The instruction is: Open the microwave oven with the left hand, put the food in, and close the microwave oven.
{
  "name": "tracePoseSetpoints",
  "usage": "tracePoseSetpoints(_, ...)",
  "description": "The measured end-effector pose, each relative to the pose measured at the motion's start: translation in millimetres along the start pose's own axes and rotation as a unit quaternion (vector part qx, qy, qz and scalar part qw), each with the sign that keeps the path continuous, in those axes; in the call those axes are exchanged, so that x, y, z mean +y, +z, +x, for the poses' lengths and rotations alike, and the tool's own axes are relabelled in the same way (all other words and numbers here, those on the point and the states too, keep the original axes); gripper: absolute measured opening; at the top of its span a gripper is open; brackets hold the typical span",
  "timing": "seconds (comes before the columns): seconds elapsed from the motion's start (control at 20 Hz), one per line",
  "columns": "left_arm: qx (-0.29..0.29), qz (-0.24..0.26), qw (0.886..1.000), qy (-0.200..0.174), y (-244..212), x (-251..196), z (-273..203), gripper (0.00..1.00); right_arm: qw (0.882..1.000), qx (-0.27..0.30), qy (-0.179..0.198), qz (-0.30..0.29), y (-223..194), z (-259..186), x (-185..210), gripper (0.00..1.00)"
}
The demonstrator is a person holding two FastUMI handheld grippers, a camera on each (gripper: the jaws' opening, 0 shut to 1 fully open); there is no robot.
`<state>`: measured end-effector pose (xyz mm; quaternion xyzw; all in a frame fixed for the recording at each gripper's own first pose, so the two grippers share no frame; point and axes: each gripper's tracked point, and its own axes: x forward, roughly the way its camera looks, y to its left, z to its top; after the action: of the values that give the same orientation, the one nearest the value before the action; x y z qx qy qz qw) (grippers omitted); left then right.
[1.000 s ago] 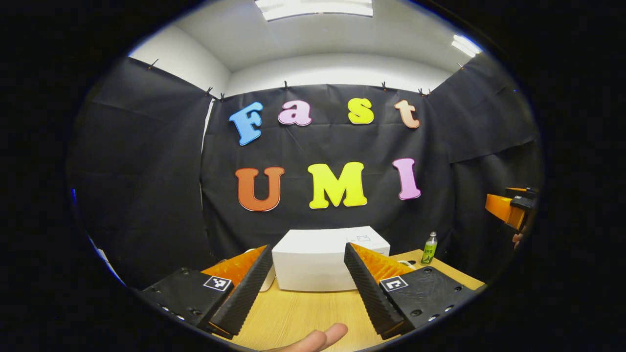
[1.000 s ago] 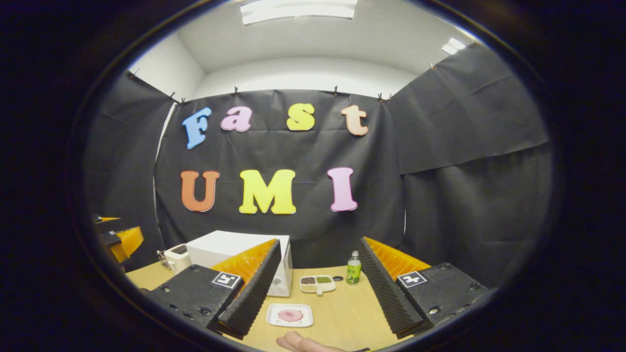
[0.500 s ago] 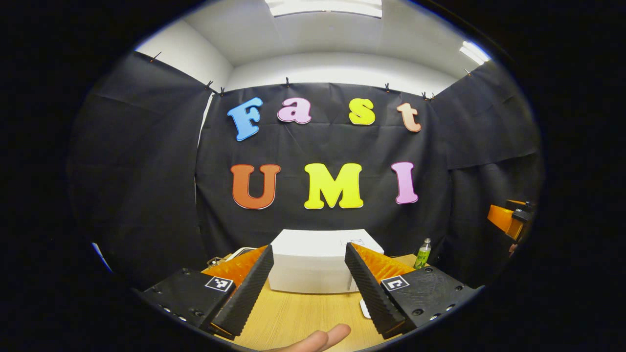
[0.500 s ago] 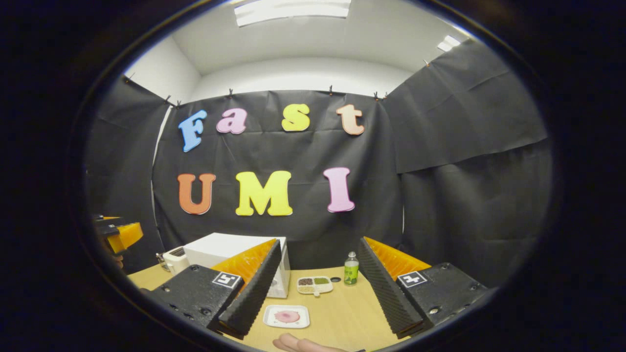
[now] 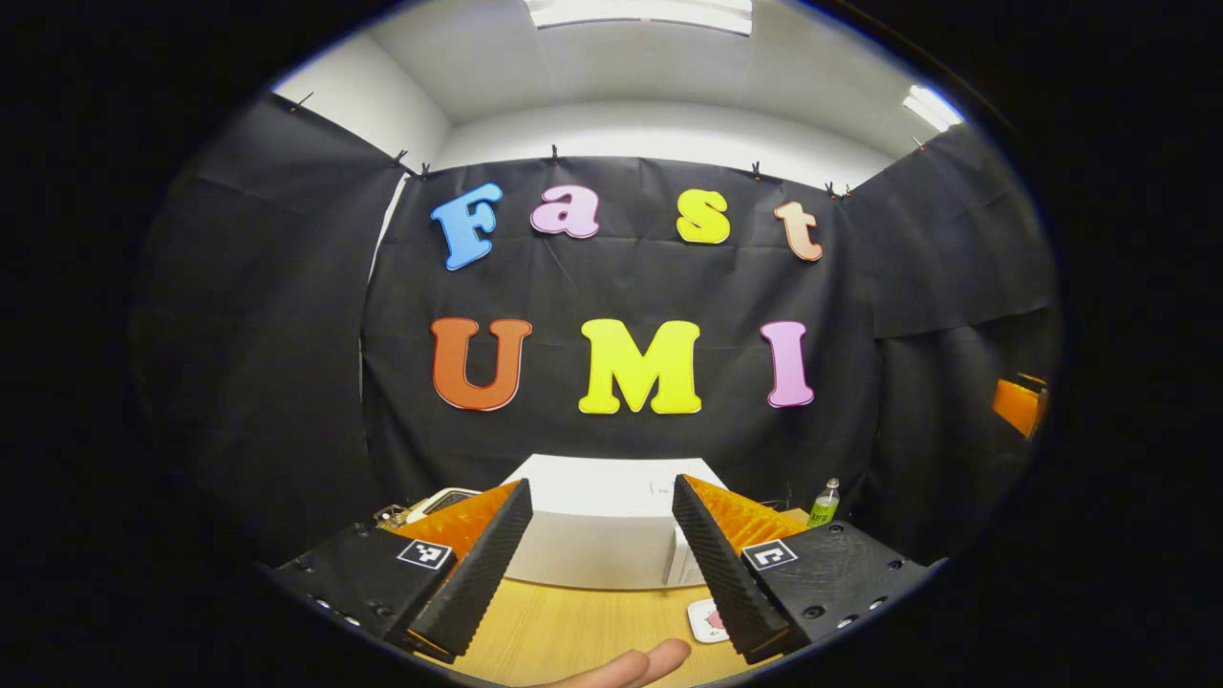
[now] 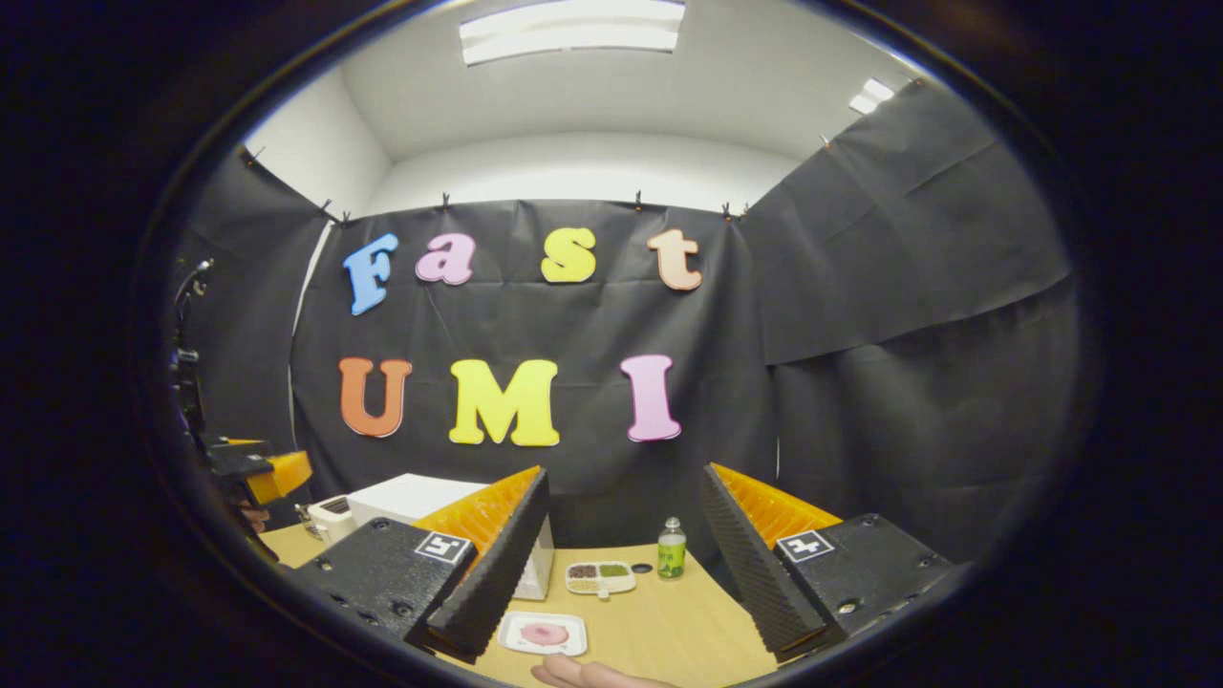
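Both grippers, left [image 5: 597, 559] and right [image 6: 621, 564], hold their fingers apart and empty, so the left one should approach the closed white microwave [image 5: 597, 535] at the far table side squarely, toward its door edge.

Both views are bright and evenly lit from above. A long ceiling light panel [image 5: 640, 11] glares white straight over the microwave oven [image 5: 597, 521], with a smaller ceiling light [image 5: 932, 105] up to the oven's right; both are blown out. The oven's white top is washed pale, its front face shaded grey. Fisheye bending curves the black cloth wall [image 6: 908, 287] and darkens the edges. The wooden worktop [image 6: 650, 621] beside the oven shows only soft shadows. Focus is sharp.
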<state>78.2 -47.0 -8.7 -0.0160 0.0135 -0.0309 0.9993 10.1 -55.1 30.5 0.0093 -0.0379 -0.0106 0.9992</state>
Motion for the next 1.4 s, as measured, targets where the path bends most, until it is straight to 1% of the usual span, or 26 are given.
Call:
tracePoseSetpoints(0.05,0.011,-0.009,1.0,-0.016,-12,-12,10,0.94,1.0,-0.001,0.0,-0.002,-1,-1,-1,1.0)
tracePoseSetpoints(0.1,0.018,-0.019,0.999,-0.025,-22,-17,19,0.94,1.0,0.001,0.002,-0.002,-2,-2,-3,0.92)
tracePoseSetpoints(0.15,0.017,-0.024,0.999,-0.029,-30,-22,30,0.94,1.0,0.004,0.009,0.003,-4,-4,-1,0.92)
tracePoseSetpoints(0.2,0.016,-0.025,0.999,-0.033,-39,-26,41,0.94,1.0,0.007,0.018,0.006,-5,-6,0,1.0)
tracePoseSetpoints(0.25,0.015,-0.025,0.999,-0.042,-49,-35,53,0.94,1.0,0.009,0.024,0.007,-6,-8,1,1.0)
tracePoseSetpoints(0.3,0.02,-0.026,0.998,-0.055,-64,-44,65,0.94,1.0,0.007,0.022,0.007,-6,-9,-5,1.0)
tracePoseSetpoints(0.35,0.028,-0.031,0.997,-0.066,-77,-52,78,0.94,1.0,0.003,0.017,0.007,-3,-10,-10,0.93)
tracePoseSetpoints(0.4,0.036,-0.037,0.996,-0.076,-91,-59,89,0.94,1.0,-0.002,0.016,0.007,-1,-13,-11,0.92)
tracePoseSetpoints(0.45,0.041,-0.038,0.995,-0.085,-103,-65,100,0.94,1.0,-0.007,0.017,0.007,2,-15,-11,1.0)
tracePoseSetpoints(0.6,0.066,-0.018,0.995,-0.071,-145,-67,129,0.94,1.0,-0.016,0.024,0.009,4,-22,-11,1.0)
tracePoseSetpoints(0.7,0.082,-0.012,0.994,-0.068,-175,-73,146,0.94,0.999,-0.019,0.036,0.011,3,-26,-9,1.0)
tracePoseSetpoints(0.8,0.09,-0.015,0.993,-0.069,-198,-78,160,0.93,0.998,-0.02,0.053,0.017,0,-29,-6,1.0)
tracePoseSetpoints(0.9,0.086,-0.022,0.994,-0.059,-216,-80,176,0.94,0.998,-0.017,0.059,0.017,-4,-28,-8,1.0)
tracePoseSetpoints(0.95,0.09,-0.027,0.993,-0.068,-226,-87,184,0.93,0.998,-0.019,0.059,0.015,-5,-26,-10,1.0)
tracePoseSetpoints(1.0,0.096,-0.031,0.992,-0.074,-237,-94,189,0.94,0.998,-0.022,0.057,0.011,-5,-25,-13,0.92)
tracePoseSetpoints(1.05,0.099,-0.03,0.992,-0.07,-244,-96,195,0.76,0.998,-0.024,0.055,0.008,-6,-25,-16,1.0)
tracePoseSetpoints(1.1,0.103,-0.03,0.992,-0.068,-251,-98,198,0.71,0.998,-0.025,0.053,0.005,-9,-25,-18,1.0)
tracePoseSetpoints(1.15,0.102,-0.031,0.992,-0.072,-255,-102,201,0.7,0.998,-0.023,0.053,0.003,-13,-24,-19,1.0)
tracePoseSetpoints(1.25,0.081,-0.022,0.994,-0.076,-252,-105,210,0.69,0.998,-0.019,0.053,0.001,-23,-21,-21,1.0)
tracePoseSetpoints(1.3,0.079,-0.02,0.994,-0.072,-255,-105,213,0.61,0.998,-0.014,0.054,-0.002,-29,-19,-23,1.0)
tracePoseSetpoints(1.4,0.078,-0.009,0.996,-0.052,-260,-95,219,0.56,0.999,-0.003,0.051,-0.006,-38,-16,-25,1.0)
